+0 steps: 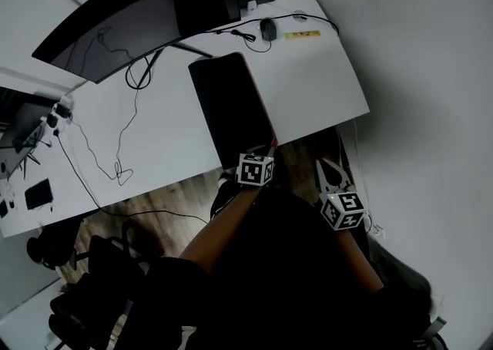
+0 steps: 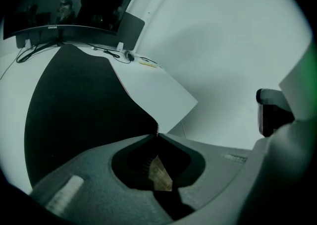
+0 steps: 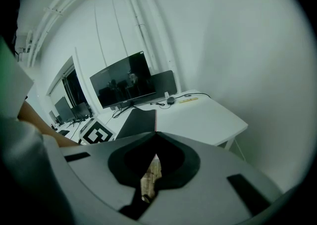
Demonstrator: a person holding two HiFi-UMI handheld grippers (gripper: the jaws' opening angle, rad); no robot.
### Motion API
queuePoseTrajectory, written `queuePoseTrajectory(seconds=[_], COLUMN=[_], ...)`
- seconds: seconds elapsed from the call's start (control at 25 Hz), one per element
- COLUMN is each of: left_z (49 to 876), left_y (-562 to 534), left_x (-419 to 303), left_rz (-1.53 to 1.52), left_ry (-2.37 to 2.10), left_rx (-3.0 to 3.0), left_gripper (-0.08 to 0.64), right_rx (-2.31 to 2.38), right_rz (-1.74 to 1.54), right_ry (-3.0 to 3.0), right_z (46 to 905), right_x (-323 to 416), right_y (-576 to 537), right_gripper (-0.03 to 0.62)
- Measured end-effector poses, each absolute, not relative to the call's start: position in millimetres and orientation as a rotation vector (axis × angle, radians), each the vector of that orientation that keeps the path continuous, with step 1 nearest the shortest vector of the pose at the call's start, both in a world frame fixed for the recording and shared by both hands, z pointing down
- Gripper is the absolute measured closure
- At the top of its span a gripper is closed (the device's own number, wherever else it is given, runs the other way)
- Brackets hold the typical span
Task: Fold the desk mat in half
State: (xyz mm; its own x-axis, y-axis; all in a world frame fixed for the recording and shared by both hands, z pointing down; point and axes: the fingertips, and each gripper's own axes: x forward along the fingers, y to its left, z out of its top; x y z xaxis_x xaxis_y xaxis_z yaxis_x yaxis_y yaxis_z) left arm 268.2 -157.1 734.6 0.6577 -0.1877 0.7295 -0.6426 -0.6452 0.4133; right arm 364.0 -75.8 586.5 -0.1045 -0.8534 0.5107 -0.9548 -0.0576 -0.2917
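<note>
Desk mat (image 1: 228, 102): a dark strip with a red edge, lying on the white desk (image 1: 320, 86) below the monitor (image 1: 127, 21). In the head view it runs from 12 to 6 o'clock.
Left gripper (image 2: 156, 131): at the mat's 6 o'clock end, with its jaws pinched on the near corner, apparently so the sheet can be led by its edge.
Right gripper (image 3: 156, 134): jaws together with nothing between them. It sits off the desk at 4 o'clock from the left gripper, probably to stay clear of the sheet.
Step judged: the fold is under way or nearly done, as the red underside shows along the 3 o'clock edge.
</note>
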Motion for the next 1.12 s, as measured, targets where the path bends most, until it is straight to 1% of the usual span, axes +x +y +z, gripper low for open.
queuePoseTrajectory(seconds=[0.32, 0.96, 1.12], left_z=[739.8, 762.5, 760.8], left_y=[-157.3, -154.6, -153.8], left_x=[269.0, 274.4, 276.3], left_rz=[0.87, 0.906, 0.864], left_ry=[-0.618, -0.628, -0.616], left_rx=[2.193, 2.137, 2.123], left_gripper=[0.529, 0.526, 0.526], right_rx=[1.97, 1.999, 1.997], right_rz=[0.891, 0.911, 0.911], right_ry=[-2.028, -1.955, -1.962], right_z=[587.8, 593.9, 592.2], right_x=[357.1, 368.5, 368.6], right_y=[-74.2, -57.6, -60.4], right_gripper=[0.594, 0.594, 0.594])
